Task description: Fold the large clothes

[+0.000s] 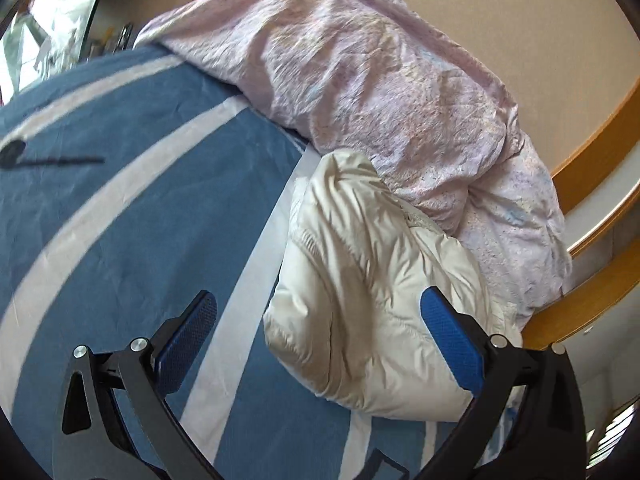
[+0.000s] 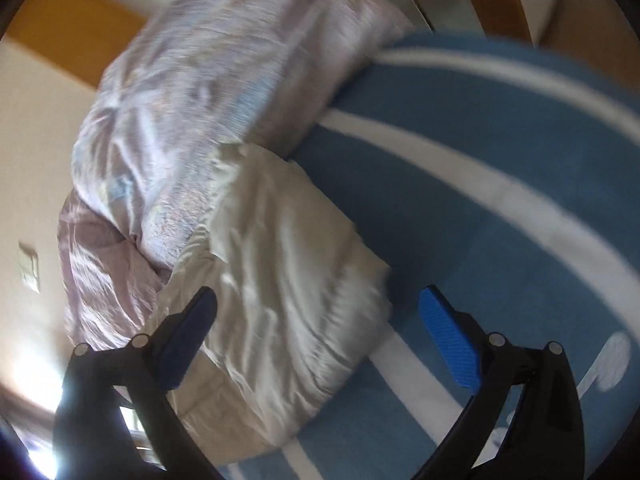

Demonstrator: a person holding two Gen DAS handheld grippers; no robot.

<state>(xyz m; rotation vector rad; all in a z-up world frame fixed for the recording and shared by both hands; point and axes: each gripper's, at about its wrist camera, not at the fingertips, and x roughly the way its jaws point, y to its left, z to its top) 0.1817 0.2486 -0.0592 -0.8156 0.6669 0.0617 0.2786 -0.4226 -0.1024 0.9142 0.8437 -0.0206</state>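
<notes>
The left gripper (image 1: 318, 320) is held with its jaws spread wide, and nothing is gripped between them. One blue pad (image 1: 450, 338) is seen over the cream jacket (image 1: 360, 280), the other over the blue striped bedsheet (image 1: 120, 220); whether the jacket is touched cannot be told. The jacket is shown as a puffy, folded bundle, laid on the sheet and pressed against the pink quilt (image 1: 360, 80) heaped behind it. Beyond the quilt, a wooden bed frame (image 1: 592, 168) and a beige wall (image 1: 520, 20) are caught. A dark printed mark (image 1: 24, 156) is spotted on the sheet, well apart from the jacket.

Over to the right wrist view, and it is blurred. The right gripper (image 2: 318, 316) is also held wide open and empty, above the near corner of the jacket (image 2: 280, 280). The jacket is seen resting on the bedsheet (image 2: 500, 180), touching the quilt (image 2: 180, 100) along its far edge. A wall switch (image 2: 30, 268) is made out beside the quilt.
</notes>
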